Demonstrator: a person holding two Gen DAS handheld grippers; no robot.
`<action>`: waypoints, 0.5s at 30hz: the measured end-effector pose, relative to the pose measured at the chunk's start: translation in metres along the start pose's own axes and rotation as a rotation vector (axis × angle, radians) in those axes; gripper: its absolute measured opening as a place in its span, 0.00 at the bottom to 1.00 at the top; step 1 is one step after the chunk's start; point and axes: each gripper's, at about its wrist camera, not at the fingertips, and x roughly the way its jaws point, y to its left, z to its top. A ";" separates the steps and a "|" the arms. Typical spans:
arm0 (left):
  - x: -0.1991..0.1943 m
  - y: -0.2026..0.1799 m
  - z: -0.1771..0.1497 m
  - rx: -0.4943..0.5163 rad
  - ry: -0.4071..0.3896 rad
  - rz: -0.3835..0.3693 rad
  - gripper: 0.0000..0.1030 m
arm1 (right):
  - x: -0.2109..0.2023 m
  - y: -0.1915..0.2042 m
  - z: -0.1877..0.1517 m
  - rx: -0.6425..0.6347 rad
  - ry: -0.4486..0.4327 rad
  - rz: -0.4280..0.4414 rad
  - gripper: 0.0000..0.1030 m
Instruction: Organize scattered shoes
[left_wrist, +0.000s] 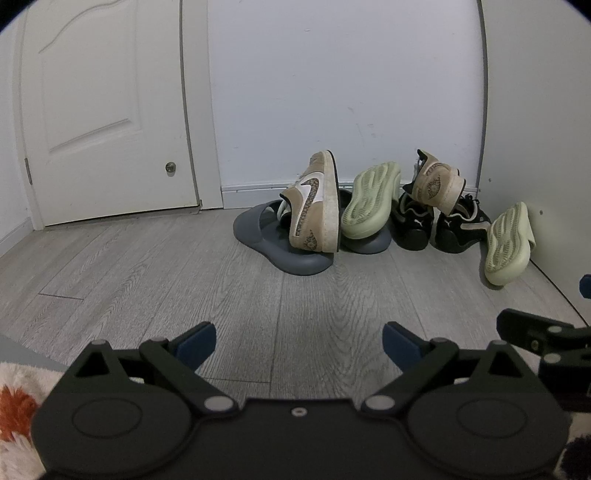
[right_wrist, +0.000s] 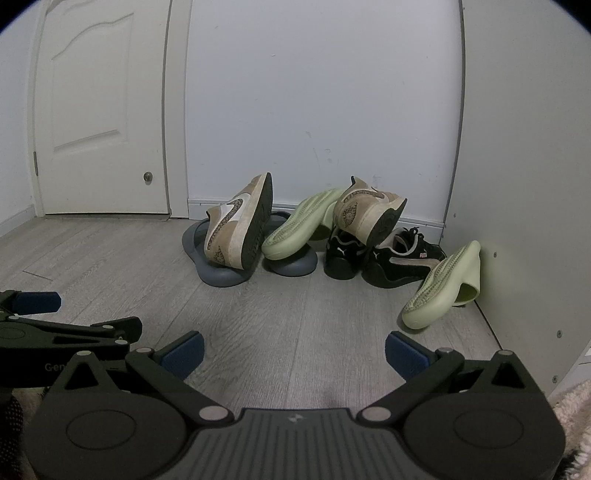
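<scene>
Both grippers' jaws gape wide, empty, well short of shoes (left_wrist: 317, 206).

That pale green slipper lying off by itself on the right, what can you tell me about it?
The pale green slipper looks like one-piece moulded foam or rubber. It is tipped on its side, its wavy ridged sole facing the room, its open strap side toward the right-hand white panel, which it leans on. Its toe end rests on the grey wood-look floor, beside a black sneaker.

The left gripper (left_wrist: 299, 345) hangs spread wide over grey floorboards (left_wrist: 147, 266) — ahead, 2 tan sneakers (left_wrist: 314, 206) tipped atop grey slides (left_wrist: 280, 251).
</scene>
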 end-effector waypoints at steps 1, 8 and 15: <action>0.000 0.000 0.000 0.000 0.000 0.000 0.95 | 0.000 0.000 0.000 0.000 0.000 0.000 1.00; 0.000 -0.001 0.001 0.001 0.005 0.002 0.95 | 0.000 0.001 0.000 0.000 0.002 -0.003 1.00; 0.006 0.002 0.005 -0.033 0.024 -0.033 0.95 | 0.004 -0.004 0.001 0.040 0.012 -0.010 1.00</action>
